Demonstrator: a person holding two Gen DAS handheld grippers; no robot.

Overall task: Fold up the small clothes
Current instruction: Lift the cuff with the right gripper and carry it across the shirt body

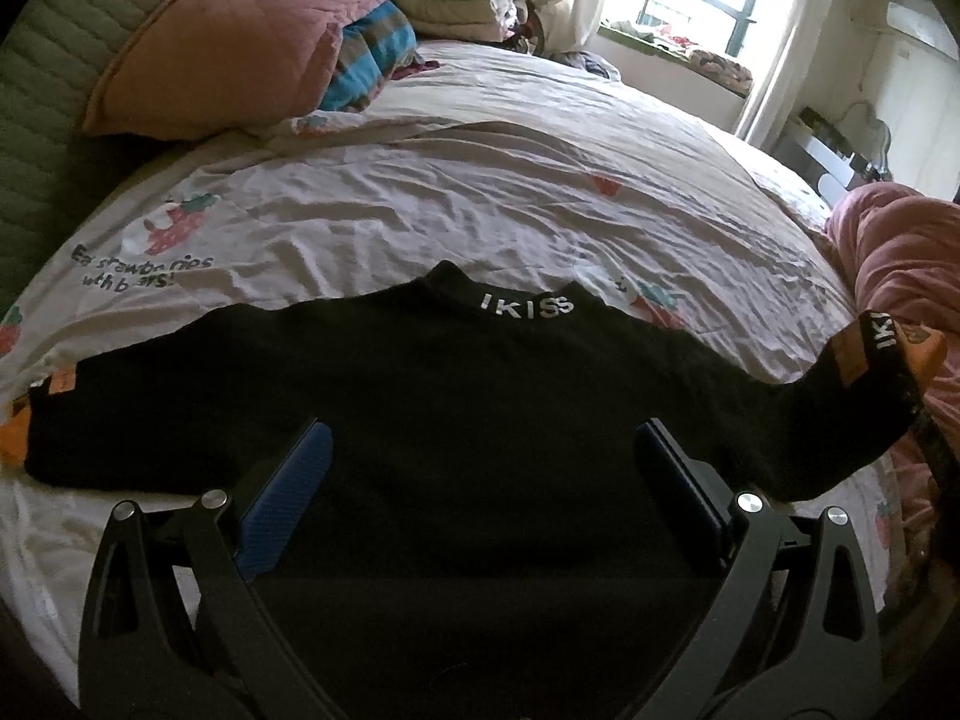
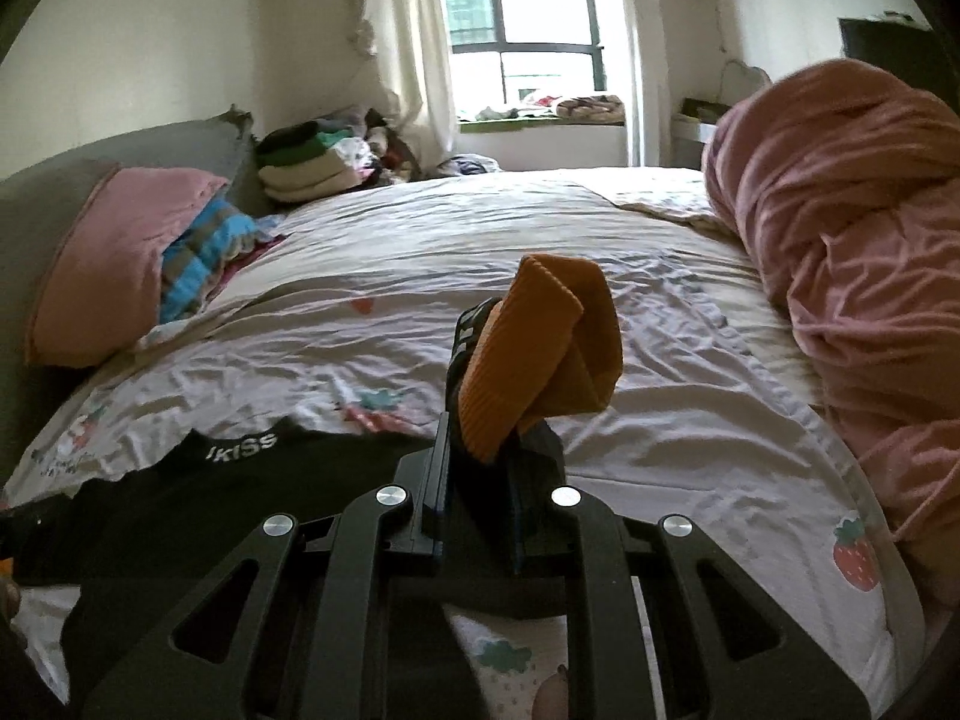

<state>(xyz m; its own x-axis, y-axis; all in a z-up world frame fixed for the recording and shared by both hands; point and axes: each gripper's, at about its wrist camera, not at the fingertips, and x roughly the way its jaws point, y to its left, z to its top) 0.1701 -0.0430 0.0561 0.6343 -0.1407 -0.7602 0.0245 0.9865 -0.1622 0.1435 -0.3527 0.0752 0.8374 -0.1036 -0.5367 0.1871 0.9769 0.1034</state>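
Your right gripper (image 2: pixel 480 438) had its fingers clamped nearly shut on the orange cuff (image 2: pixel 540 348) of the black top's sleeve, lifted clear of the bed (image 2: pixel 690 420). Your left gripper (image 1: pixel 480 480) hung over the top's body with fingers spread wide, holding nothing.

The black top (image 1: pixel 450 396) lay flat on the bed sheet, collar away from you, other sleeve stretched out flat to the left.

Risks:
- Only the cuff was pinched. A quick pull could slip it out, or drag the whole top askew, since nothing pinned the body.
- The sleeve might land twisted; the cuff already looked bunched between the fingers.

Hard to read:
- The hem was hidden under the left gripper's frame.
- Black fabric swallowed creases and seams.
- How deep the cuff sat in the fingers was unclear.
- The left cuff was cut off at the frame edge.
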